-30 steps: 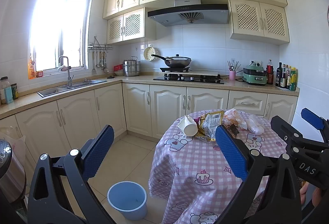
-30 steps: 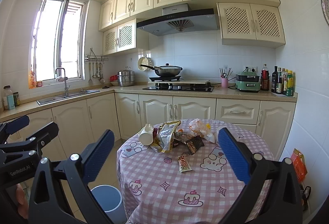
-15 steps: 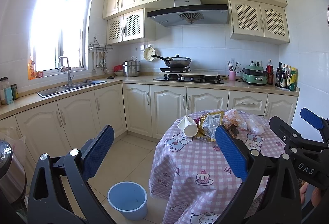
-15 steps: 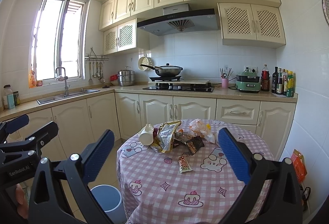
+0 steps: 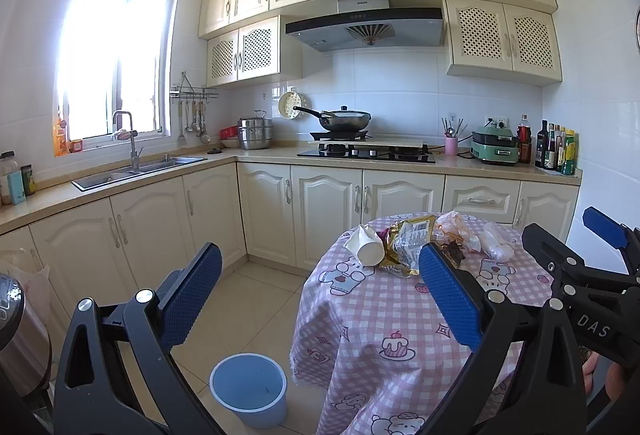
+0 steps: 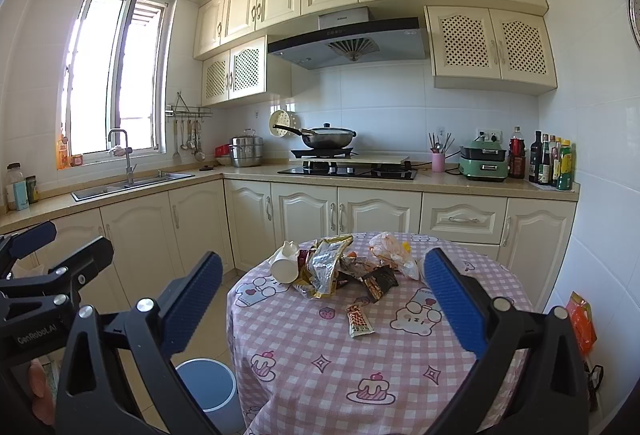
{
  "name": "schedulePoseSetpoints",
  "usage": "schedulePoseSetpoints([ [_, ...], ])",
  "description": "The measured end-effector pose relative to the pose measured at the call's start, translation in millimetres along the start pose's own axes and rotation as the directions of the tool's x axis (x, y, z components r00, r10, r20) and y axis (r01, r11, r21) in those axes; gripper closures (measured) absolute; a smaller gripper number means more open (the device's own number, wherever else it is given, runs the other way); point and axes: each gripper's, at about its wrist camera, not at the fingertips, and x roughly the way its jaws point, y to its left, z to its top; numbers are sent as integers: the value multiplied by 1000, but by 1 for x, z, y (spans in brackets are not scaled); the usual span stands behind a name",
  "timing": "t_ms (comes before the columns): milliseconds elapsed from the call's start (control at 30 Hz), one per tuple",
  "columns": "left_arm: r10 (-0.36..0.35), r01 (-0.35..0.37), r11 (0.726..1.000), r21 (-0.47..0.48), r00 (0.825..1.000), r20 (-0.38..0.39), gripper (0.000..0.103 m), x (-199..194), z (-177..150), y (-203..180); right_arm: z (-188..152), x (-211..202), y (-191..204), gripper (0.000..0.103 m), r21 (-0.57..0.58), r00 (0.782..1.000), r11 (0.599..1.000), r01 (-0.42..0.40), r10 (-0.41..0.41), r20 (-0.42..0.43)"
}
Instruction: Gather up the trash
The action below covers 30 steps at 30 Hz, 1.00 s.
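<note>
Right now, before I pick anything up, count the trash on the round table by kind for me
Paper cups: 1, a white cup on its side.
Foil or printed snack wrappers: 4 that I can separate, the big silver one, a dark one, a reddish one, a small one lying apart.
Clear plastic bags: 2, crumpled.
Total: 7, though the pile may hide more.

A round worktop point(image 6: 400, 387) draped in a pink-and-white checked cloth with bear and cake prints carries a heap of litter at its far side. There a white paper cup point(image 6: 285, 267) lies on its side beside a crumpled gold-and-silver foil bag point(image 6: 326, 269), dark snack wrappers point(image 6: 380, 281) and crinkled clear plastic bags point(image 6: 390, 253). A small red-and-white sachet point(image 6: 359, 320) lies apart, nearer the middle. On the beige tiled floor point(image 5: 248, 299), just beside the cloth's hem, stands a light-blue round plastic bin point(image 5: 250, 389).
</note>
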Motion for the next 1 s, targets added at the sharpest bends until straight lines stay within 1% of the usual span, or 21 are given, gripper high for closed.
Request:
schedulePoseSetpoints([
  [167,-3,3,1000,6,1000,-7,7,9,4,2,0,8,0,4,2,1000,1000,1,-1,0],
  [333,1,0,1000,5,1000,-28,7,23,7,4,1,24,-2,4,16,1000,1000,-5,5,-25],
  [667,10,-11,1000,-3,997,-71,7,47,21,3,14,53,0,4,2,996,999,-53,53,-68],
  [833,11,-10,1000,4,997,-75,7,56,29,-1,22,62,-2,4,-16,997,999,-44,42,-71],
  [1000,8,-6,1000,13,996,-90,7,68,35,-4,28,71,-7,4,-24,998,1000,-12,10,-63],
])
